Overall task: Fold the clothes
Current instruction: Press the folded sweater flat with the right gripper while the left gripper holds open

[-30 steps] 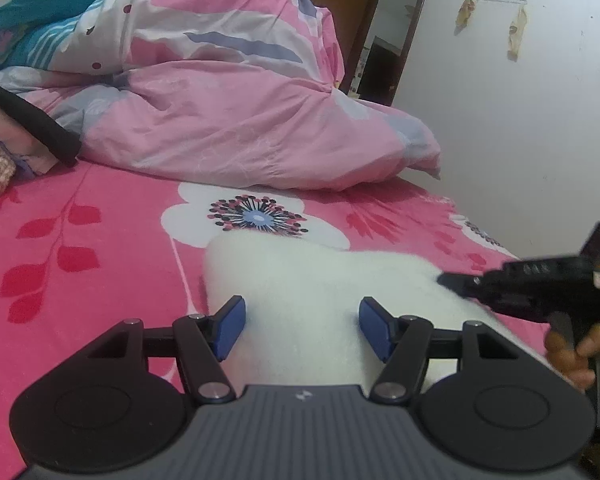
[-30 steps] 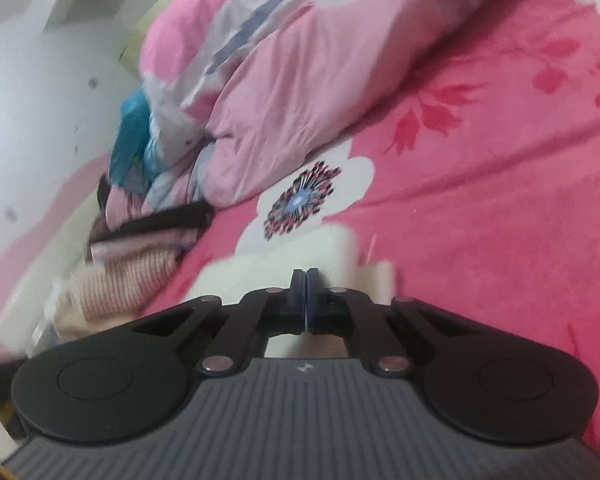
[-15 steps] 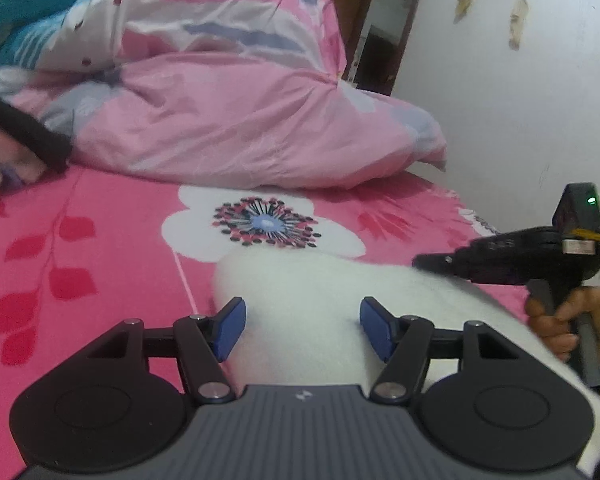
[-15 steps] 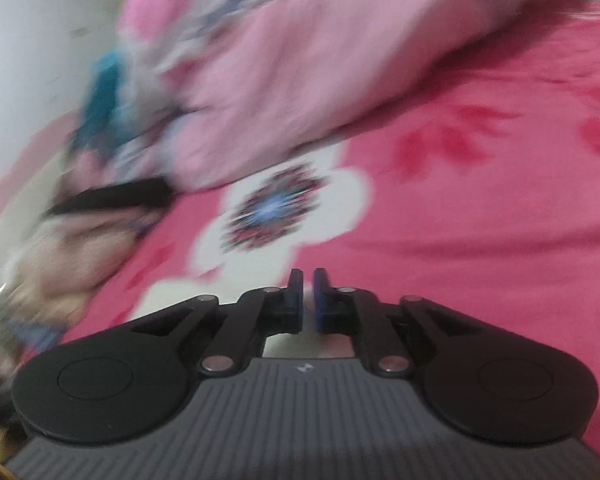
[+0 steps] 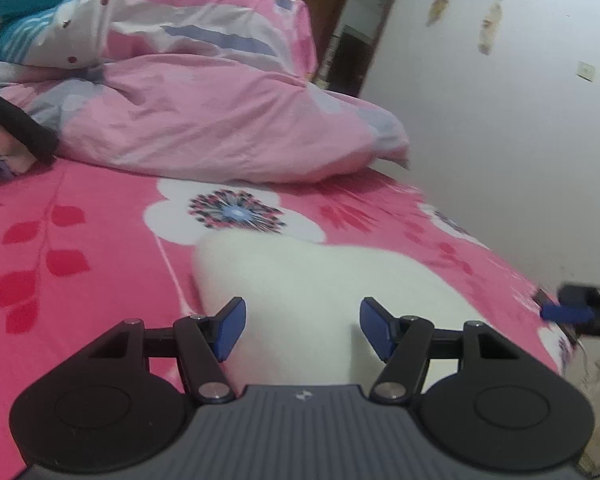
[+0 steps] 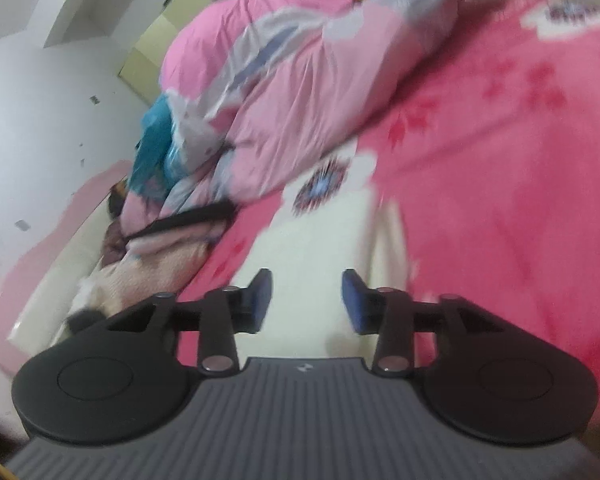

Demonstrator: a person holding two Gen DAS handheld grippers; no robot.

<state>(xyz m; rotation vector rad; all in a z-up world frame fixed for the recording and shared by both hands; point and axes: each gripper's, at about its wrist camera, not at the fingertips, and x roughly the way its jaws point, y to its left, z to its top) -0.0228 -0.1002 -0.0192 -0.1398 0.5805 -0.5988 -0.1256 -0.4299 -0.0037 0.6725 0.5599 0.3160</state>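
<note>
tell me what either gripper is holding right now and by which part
Nothing: left gripper and right gripper are both open above the fluffy white garment.

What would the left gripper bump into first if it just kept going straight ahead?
Most likely the white garment lying right ahead of the open left gripper. Past it come the bedsheet and the pink duvet, though depth is hard to judge.

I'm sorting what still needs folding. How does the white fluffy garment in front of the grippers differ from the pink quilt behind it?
The white garment is plain, fuzzy and lies low and flat on the bedsheet; the pink quilt is smooth, patterned with white and blue patches, and heaped high. The garment is far smaller than the quilt. Both rest on the same bed, apart from each other.
</note>
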